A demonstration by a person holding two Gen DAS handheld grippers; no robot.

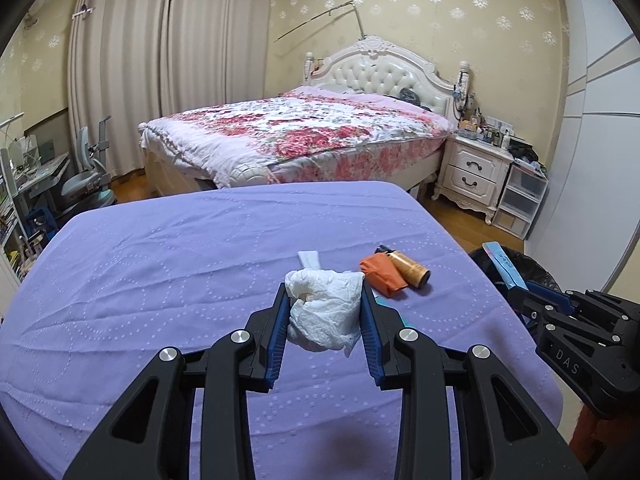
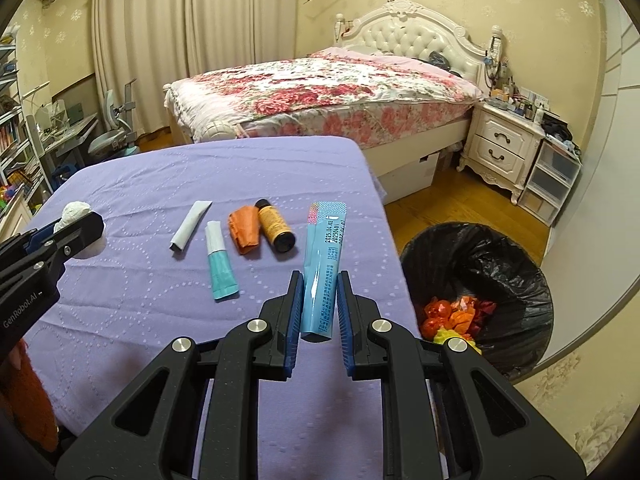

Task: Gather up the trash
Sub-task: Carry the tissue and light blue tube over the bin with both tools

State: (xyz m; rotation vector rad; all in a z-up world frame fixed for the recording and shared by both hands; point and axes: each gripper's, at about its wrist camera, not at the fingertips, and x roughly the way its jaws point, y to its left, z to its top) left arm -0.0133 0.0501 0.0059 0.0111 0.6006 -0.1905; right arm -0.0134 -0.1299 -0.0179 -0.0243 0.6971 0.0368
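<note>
My left gripper [image 1: 325, 300] is shut on a crumpled white tissue [image 1: 326, 314] above the purple-covered table [image 1: 160, 280]. My right gripper [image 2: 320, 292] is shut on a long blue sachet [image 2: 323, 268], held upright near the table's right edge. On the table lie an orange wrapper [image 2: 244, 230], a small brown bottle [image 2: 275, 230], a teal-and-white sachet [image 2: 219, 264] and a grey-white sachet [image 2: 191, 226]. The bin [image 2: 476, 292], lined with a black bag, stands on the floor right of the table and holds red, orange and yellow wrappers.
A bed with a floral quilt [image 2: 320, 88] stands behind the table. A white nightstand [image 2: 500, 148] and plastic drawers [image 2: 552, 180] are at the right wall. A desk and chair [image 2: 108, 136] are at the left by the curtains.
</note>
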